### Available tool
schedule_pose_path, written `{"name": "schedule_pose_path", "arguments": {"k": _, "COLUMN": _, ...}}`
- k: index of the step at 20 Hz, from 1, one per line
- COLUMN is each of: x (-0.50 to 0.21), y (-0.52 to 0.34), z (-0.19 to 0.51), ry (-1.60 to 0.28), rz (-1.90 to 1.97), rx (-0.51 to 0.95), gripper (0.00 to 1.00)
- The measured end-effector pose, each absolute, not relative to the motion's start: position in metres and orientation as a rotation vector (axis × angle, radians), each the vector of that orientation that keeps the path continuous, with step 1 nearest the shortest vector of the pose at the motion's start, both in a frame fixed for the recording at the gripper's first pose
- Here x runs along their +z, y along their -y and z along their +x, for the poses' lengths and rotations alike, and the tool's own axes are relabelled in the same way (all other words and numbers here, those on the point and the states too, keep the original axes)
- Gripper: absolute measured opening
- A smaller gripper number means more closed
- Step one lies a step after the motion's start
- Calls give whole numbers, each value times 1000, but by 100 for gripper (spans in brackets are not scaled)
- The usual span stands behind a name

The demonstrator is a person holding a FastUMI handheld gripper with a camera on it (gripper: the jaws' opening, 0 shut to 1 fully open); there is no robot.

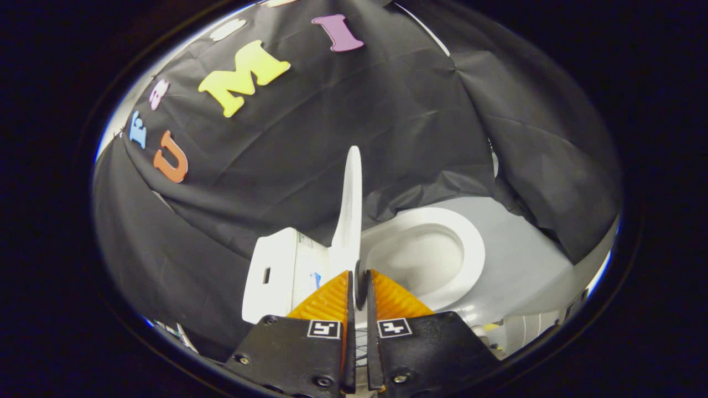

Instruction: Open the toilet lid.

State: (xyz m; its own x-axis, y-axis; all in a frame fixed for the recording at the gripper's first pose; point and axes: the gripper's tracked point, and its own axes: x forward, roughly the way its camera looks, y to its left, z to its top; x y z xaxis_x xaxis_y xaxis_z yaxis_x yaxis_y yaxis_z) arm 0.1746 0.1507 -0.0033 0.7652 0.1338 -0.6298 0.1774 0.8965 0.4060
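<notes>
One toilet (442,260) stood in the booth, with one lid (349,210), one seat ring (467,243) and one tank (274,273). The lid was raised and seen edge-on, standing nearly upright between the tank on one side and the open bowl (420,260) on the other. The gripper (359,284) had its two fingers drawn close together around the lower edge of the lid; the lid's thin edge ran down into the narrow gap between them, and both fingers (332,298) appeared to press on it. The white seat ring lay flat around the bowl, just beyond the fingers. The tank, with a small dark slot in its side, stood just beside the lid and touched or nearly touched its base. The toilet rested on a grey floor (525,265). Black cloth (343,110) hung behind and draped over the floor past the bowl, close to the lid's upper end. Nothing stood between the gripper and the lid.
</notes>
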Motion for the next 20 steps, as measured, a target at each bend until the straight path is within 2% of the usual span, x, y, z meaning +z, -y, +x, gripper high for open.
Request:
{"name": "schedule_pose_path", "arguments": {"k": 14, "x": 19, "y": -211, "z": 178, "ry": -687, "rz": 325, "rx": 23, "gripper": 12}}
{"name": "schedule_pose_path", "arguments": {"k": 20, "x": 26, "y": -235, "z": 176, "ry": -680, "rz": 264, "rx": 45, "gripper": 15}}
